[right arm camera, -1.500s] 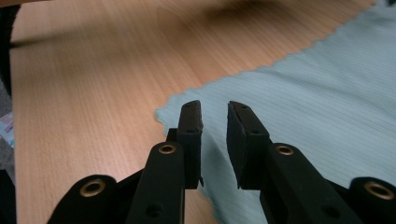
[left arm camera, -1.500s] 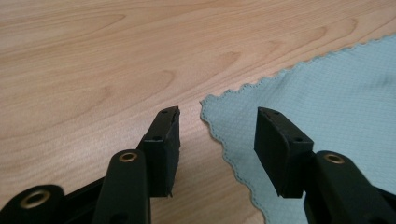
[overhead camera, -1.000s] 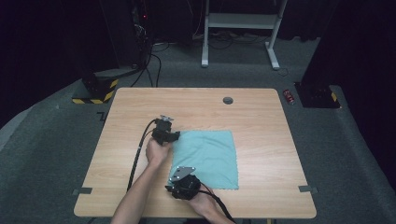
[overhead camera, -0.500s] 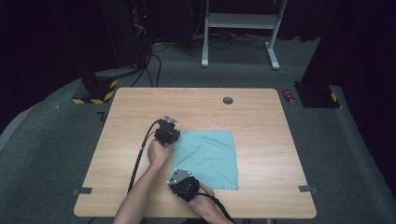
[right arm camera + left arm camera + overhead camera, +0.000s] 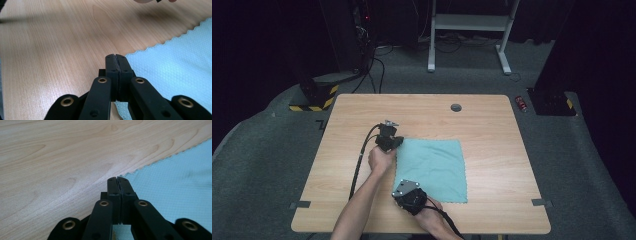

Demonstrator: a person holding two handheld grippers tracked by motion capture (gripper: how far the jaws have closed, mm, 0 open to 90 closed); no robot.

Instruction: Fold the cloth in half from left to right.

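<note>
- Cloth (image 5: 431,169): a teal square lying flat on the wooden table (image 5: 492,130), toward the near middle, with a scalloped edge all round.
- Left gripper (image 5: 395,145) sits at the cloth's far left corner. In the left gripper view its jaws have just been closing and now stand pressed together, tips (image 5: 117,180) right at the cloth's (image 5: 175,182) corner; whether the fabric is pinched between them cannot be told.
- Right gripper (image 5: 403,191) sits at the near left corner, close to the table's front edge. In the right gripper view its jaws have likewise just been closing and meet with no gap, tips (image 5: 116,57) at the edge of the cloth (image 5: 175,62); a pinch on the fabric is not clear here either.
- Both forearms come in from the bottom, the left hand (image 5: 382,159) just beside the cloth's left edge.
- Small dark round cap (image 5: 456,107) lies near the table's far edge, well apart from the cloth.
</note>
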